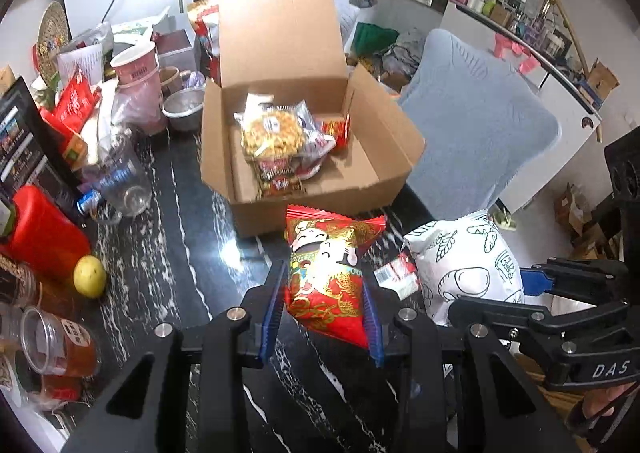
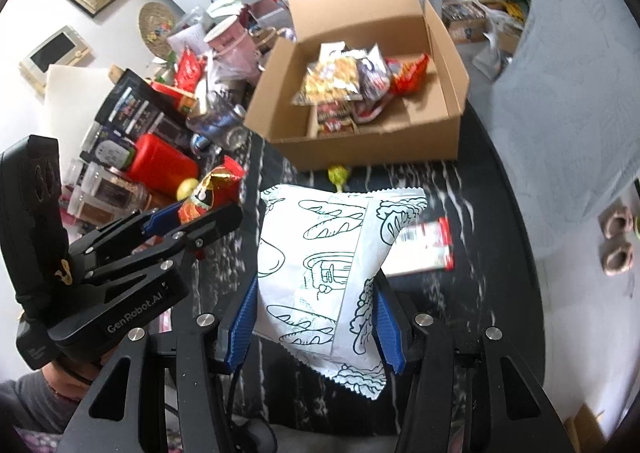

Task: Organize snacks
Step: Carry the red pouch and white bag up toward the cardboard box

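Blue pads of left gripper [image 1: 325,307] pinch red packet [image 1: 326,273], jaws narrowly parted, packet lifted above black marble table [image 1: 160,253]. Right gripper [image 2: 316,317] clamps white bag [image 2: 320,265] printed with green line drawings, jaws wider, bag bulging between pads. Small red-white packet [image 2: 424,249] lies on table just beside white bag. Beyond, open cardboard box [image 1: 320,201] holds several snack packets [image 1: 280,133], lid upright. Left of box: lemon [image 1: 90,276], red container [image 1: 44,237], pink cup [image 1: 138,69], metal bowl [image 1: 183,111]. Right: grey cushion [image 1: 480,125].
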The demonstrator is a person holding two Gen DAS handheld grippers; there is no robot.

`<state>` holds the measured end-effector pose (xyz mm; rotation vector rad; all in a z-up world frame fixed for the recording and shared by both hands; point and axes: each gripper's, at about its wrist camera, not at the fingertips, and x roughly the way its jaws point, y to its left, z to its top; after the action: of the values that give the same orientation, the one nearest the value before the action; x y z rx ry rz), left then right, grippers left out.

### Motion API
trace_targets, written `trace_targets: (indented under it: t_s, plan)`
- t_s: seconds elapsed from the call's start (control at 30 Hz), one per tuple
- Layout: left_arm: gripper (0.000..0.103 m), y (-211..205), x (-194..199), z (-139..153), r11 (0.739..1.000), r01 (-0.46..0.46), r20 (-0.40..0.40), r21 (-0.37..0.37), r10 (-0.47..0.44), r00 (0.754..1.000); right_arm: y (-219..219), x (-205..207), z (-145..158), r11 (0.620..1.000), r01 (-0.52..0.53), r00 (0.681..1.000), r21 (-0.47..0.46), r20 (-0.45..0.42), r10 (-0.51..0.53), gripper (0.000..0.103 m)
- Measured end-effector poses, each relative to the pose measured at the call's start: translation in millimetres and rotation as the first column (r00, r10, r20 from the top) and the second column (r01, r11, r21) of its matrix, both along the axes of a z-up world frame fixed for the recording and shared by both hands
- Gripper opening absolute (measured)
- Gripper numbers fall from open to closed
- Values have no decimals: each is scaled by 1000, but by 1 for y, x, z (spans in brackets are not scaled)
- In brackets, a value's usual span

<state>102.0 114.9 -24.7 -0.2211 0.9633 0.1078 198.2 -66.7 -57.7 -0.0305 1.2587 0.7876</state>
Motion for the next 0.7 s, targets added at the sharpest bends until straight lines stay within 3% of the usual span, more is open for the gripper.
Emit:
trace_targets:
  t_s: [0.7]
  plan:
    - [35, 40, 69, 47, 999, -38, 122, 29, 35, 992, 31, 77, 38, 999, -15, 994, 50, 111, 9, 52]
